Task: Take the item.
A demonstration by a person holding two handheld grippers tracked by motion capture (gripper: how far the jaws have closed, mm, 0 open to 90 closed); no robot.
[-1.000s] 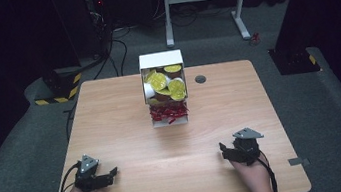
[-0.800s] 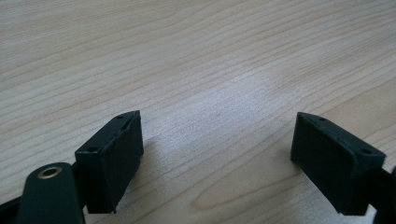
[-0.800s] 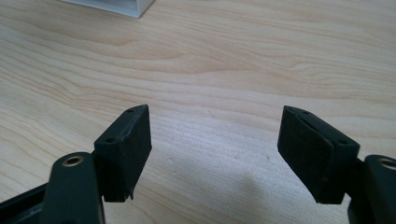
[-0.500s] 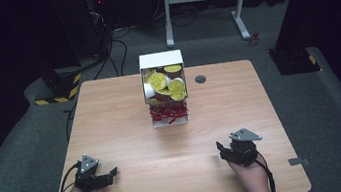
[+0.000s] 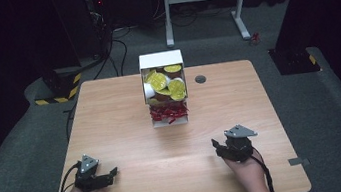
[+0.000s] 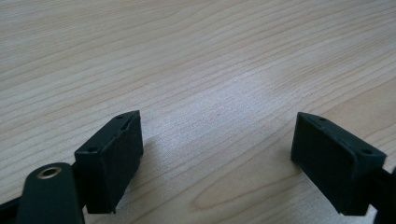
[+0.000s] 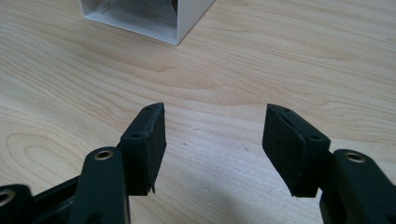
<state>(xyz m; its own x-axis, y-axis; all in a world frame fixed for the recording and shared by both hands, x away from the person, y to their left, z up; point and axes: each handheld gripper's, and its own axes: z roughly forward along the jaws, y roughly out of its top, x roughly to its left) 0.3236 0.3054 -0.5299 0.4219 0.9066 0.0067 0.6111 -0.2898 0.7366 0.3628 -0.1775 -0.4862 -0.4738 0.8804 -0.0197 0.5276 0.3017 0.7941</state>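
high view: both tools, left tool (image 5: 111,174) and right tool (image 5: 214,144), were held agape, nothing gripped, the right having just narrowed; the box (image 5: 165,94) at twelve o'clock on the bench (image 5: 112,129) could be tipped if nudged.

The high view looks forward and down from above the person's side, taking in the whole table (image 5: 128,132) from well back. Each gripper view sits low and close over the wood; the right one faces the white box (image 7: 154,18), which the high view (image 5: 161,59) shares.
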